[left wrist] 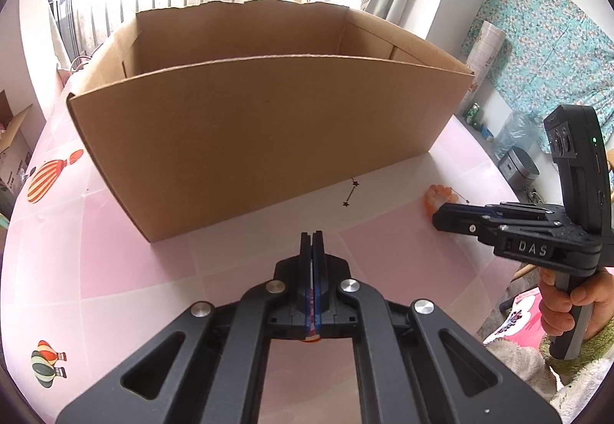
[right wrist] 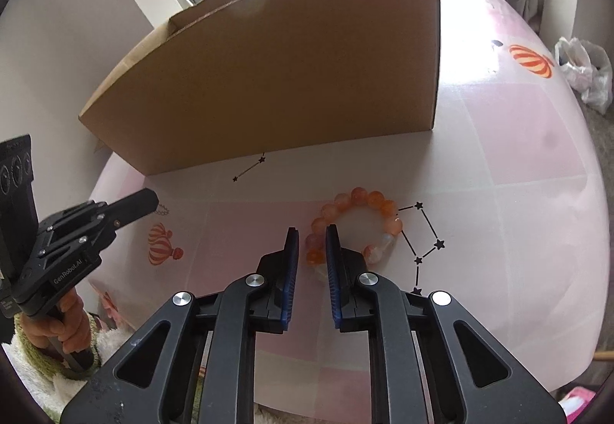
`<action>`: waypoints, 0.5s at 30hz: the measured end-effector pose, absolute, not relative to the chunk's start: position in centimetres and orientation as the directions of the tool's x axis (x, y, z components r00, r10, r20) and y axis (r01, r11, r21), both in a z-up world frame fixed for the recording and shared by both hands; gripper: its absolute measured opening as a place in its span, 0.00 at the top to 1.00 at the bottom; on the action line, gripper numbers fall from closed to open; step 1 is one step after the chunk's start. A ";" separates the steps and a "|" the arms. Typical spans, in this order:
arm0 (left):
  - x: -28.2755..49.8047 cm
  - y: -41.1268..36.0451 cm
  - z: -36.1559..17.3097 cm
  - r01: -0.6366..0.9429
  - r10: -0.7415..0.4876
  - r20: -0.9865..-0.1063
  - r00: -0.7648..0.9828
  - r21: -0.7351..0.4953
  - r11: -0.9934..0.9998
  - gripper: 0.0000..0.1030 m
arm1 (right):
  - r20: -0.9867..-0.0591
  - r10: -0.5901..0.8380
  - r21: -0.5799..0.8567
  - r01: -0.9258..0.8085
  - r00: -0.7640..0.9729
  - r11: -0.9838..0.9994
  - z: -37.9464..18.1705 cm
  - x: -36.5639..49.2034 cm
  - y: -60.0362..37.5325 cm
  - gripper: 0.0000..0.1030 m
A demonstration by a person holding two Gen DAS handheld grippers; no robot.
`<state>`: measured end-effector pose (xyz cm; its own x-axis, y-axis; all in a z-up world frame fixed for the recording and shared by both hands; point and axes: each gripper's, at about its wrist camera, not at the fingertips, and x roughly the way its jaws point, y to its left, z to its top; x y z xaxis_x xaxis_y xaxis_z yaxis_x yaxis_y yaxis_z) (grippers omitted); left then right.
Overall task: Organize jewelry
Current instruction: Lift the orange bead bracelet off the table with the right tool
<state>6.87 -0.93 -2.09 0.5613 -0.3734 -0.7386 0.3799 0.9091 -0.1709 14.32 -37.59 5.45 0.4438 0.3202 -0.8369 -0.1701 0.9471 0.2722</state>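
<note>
We are holding the right gripper point(right wrist: 311, 243) partly open, its fingers flanking the near-left beads of the orange bracelet point(right wrist: 355, 224), gripping nothing yet. The bracelet is lying on the pink table point(right wrist: 518, 163), with bare tabletop stretching toward three o'clock. At twelve o'clock, the cardboard box point(right wrist: 291, 78) is standing open; its interior is hidden from us. Our left gripper point(left wrist: 311, 245) is pressing its fingers together; a chain point(right wrist: 163, 210) is showing at its tip.

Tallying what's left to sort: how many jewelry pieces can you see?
2. A bead bracelet lies on the table at the right tongs; a thin chain shows by the left tongs. The box hides its floor, so more may be inside.
</note>
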 end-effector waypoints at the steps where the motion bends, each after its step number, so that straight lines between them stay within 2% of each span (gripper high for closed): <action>1: 6.8 -0.7 -2.2 0.372 -0.363 -0.742 0.563 -0.165 0.914 1.00 | -0.845 0.292 0.232 -0.185 0.448 0.955 5.5 14.3 -37.0 0.86; 6: 6.5 -0.4 -2.2 0.351 -0.347 -0.739 0.577 -0.159 0.923 1.00 | -0.865 0.202 0.107 -0.225 0.460 0.968 5.4 14.2 -34.9 0.86; 8: 6.5 0.0 -2.0 0.346 -0.356 -0.730 0.583 -0.173 0.922 1.00 | -0.875 0.171 0.073 -0.226 0.453 0.971 5.4 14.6 -34.4 0.93; 9: 6.5 0.3 -1.9 0.344 -0.362 -0.725 0.586 -0.182 0.921 1.00 | -0.879 0.156 0.055 -0.228 0.451 0.972 5.3 14.8 -33.7 0.93; 12: 6.5 1.0 -1.6 0.336 -0.378 -0.711 0.593 -0.208 0.919 1.00 | -0.878 0.179 0.098 -0.199 0.444 0.975 5.3 15.4 -33.8 0.93; 15: 6.2 1.7 -1.5 0.330 -0.380 -0.700 0.605 -0.214 0.919 1.00 | -0.848 0.264 0.219 -0.150 0.459 0.964 5.9 15.6 -34.9 0.93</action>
<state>6.23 1.70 -1.46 0.6051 -0.3798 -0.6997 0.3300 0.9195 -0.2137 15.61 -34.90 5.94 0.4592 0.2644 -0.8481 -0.1505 0.9640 0.2191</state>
